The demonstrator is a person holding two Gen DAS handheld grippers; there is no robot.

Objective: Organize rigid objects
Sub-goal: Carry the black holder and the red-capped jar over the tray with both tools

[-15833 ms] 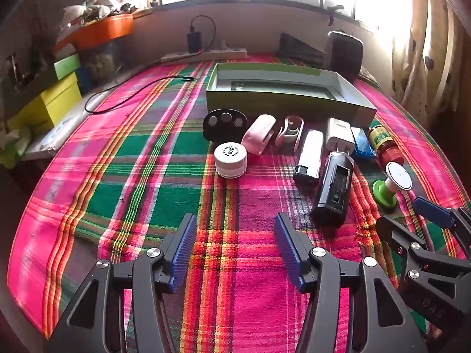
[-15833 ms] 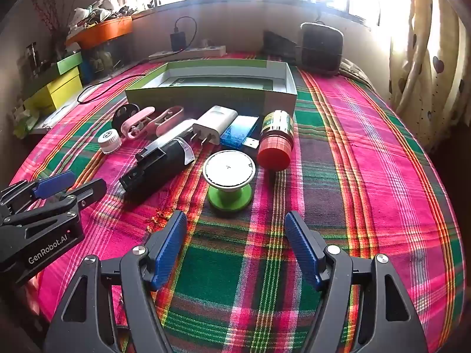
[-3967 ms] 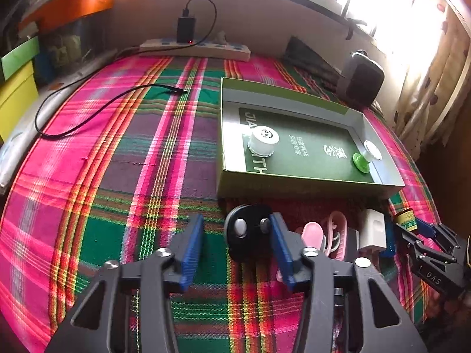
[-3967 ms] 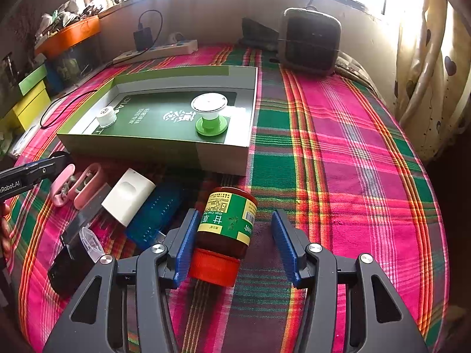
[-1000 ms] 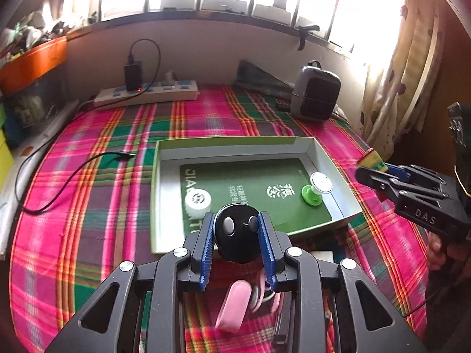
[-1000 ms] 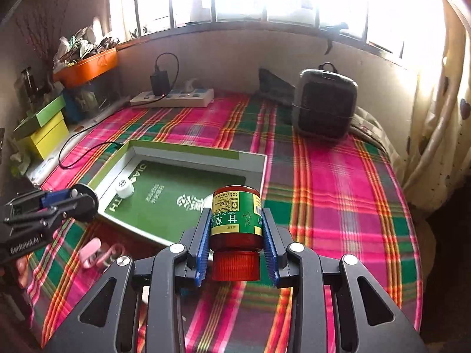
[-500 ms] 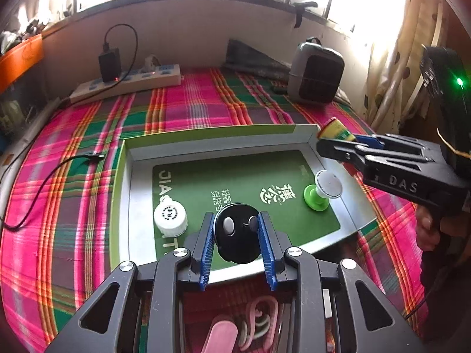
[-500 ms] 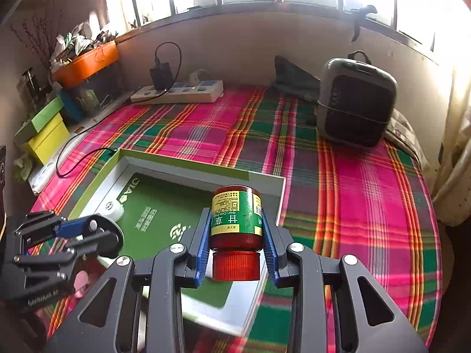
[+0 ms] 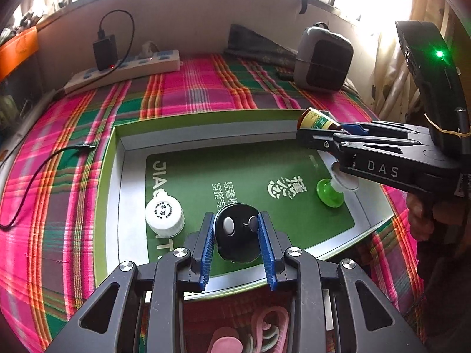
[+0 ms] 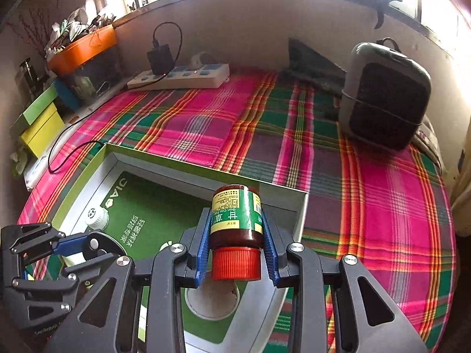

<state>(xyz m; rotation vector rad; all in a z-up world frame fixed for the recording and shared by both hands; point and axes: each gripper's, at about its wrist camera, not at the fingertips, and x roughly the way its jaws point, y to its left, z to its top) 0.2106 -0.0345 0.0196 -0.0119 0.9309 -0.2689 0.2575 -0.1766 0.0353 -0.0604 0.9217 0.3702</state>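
Partway: white pot [image 9: 164, 213] & green knob [image 9: 329, 195] already in tray [image 9: 206, 133]. Left claw [image 9: 235, 242] grips black disc [image 9: 235, 231], right claw [image 10: 237, 251] grips jar [image 10: 237, 220], both over tray. Pink bits [image 9: 226, 342] near side still outside.

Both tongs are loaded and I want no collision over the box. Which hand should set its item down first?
Left, probably. The left tongs hold the black disc low over bare green floor of the box. The right tongs hold the red-capped bottle directly above the green-footed knob.
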